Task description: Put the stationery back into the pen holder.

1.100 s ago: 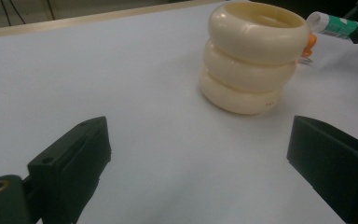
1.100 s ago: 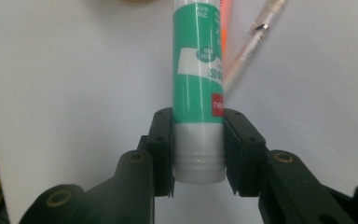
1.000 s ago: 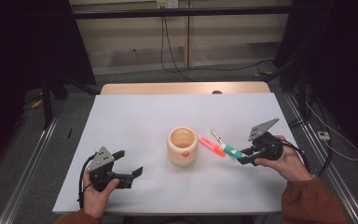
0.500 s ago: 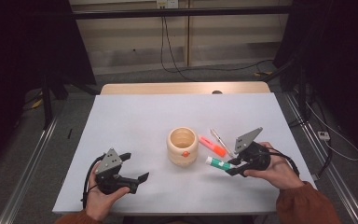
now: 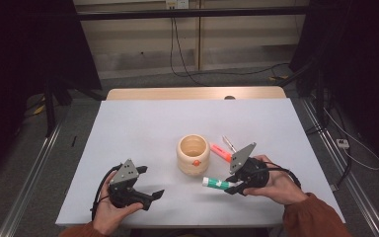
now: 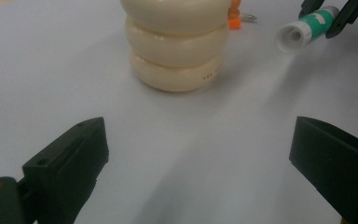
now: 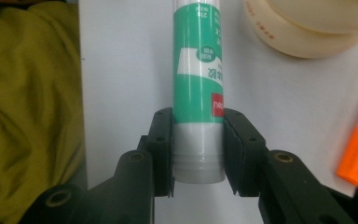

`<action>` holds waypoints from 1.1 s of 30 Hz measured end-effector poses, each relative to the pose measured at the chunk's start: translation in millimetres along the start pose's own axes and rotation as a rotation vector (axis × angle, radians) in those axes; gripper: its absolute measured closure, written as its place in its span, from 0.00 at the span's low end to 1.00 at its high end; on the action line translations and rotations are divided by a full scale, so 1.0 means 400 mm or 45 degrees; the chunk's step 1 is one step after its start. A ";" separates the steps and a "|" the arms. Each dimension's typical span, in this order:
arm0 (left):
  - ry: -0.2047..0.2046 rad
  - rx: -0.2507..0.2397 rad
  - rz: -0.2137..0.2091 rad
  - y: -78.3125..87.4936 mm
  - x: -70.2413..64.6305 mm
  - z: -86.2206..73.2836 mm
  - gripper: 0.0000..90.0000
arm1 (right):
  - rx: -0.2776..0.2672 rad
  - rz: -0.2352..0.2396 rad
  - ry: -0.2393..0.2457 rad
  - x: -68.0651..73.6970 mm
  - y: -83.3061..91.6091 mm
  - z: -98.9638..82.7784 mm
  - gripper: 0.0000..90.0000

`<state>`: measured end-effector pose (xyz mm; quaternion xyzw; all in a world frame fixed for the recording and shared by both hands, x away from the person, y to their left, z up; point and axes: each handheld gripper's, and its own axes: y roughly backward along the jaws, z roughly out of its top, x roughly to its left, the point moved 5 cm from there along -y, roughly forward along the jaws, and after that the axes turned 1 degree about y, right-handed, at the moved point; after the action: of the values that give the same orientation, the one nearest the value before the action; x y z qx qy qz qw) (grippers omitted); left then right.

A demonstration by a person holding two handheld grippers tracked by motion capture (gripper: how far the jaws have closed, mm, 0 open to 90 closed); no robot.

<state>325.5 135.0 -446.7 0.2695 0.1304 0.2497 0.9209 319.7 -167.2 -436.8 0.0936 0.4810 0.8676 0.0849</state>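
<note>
The table [image 5: 143,133] had a plain white top with a strip of bare wood along its far edge. A cream ribbed pot [image 5: 193,155] stood upright near the middle of it, and an orange marker [image 5: 220,152] lay flat just to the right of the pot. A thin pen-like thing [image 5: 228,144] lay beside the marker, too small to make out further.
</note>
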 end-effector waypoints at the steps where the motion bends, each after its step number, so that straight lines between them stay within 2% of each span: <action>1: -0.006 0.004 -0.014 -0.002 -0.002 0.001 0.05 | 0.005 0.005 0.019 0.003 -0.005 0.004 0.74; 5: 0.006 0.019 -0.051 -0.013 -0.013 0.004 0.05 | 0.014 0.009 0.055 0.011 -0.021 0.026 0.74; 8: -0.013 0.057 -0.076 -0.019 -0.022 0.007 0.05 | 0.019 0.018 0.075 0.019 -0.027 0.043 0.74; 10: -0.013 0.057 -0.097 -0.024 -0.031 0.012 0.05 | 0.020 0.031 0.096 0.024 -0.032 0.053 0.74; 12: -0.041 0.084 -0.117 -0.026 -0.038 0.018 0.05 | 0.029 0.028 0.107 0.028 -0.037 0.061 0.74; 17: -0.071 0.133 -0.175 -0.043 -0.057 0.029 0.06 | 0.058 0.041 0.135 0.034 -0.057 0.080 0.74; 21: -0.104 0.174 -0.194 -0.055 -0.066 0.041 0.07 | 0.076 0.044 0.146 0.042 -0.067 0.096 0.74; 25: -0.124 0.228 -0.228 -0.065 -0.070 0.051 0.08 | 0.082 0.040 0.189 0.051 -0.074 0.116 0.74; 27: -0.117 0.245 -0.263 -0.070 -0.071 0.055 0.09 | 0.084 0.046 0.207 0.057 -0.077 0.124 0.74; 30: -0.108 0.269 -0.297 -0.078 -0.074 0.063 0.12 | 0.091 0.053 0.219 0.060 -0.083 0.131 0.74; 33: -0.131 0.320 -0.326 -0.086 -0.077 0.067 0.14 | 0.090 0.049 0.219 0.059 -0.087 0.136 0.74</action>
<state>323.2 81.9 -440.7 0.3762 0.1463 0.0982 0.9096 312.0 -98.9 -436.1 0.0309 0.5148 0.8564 0.0233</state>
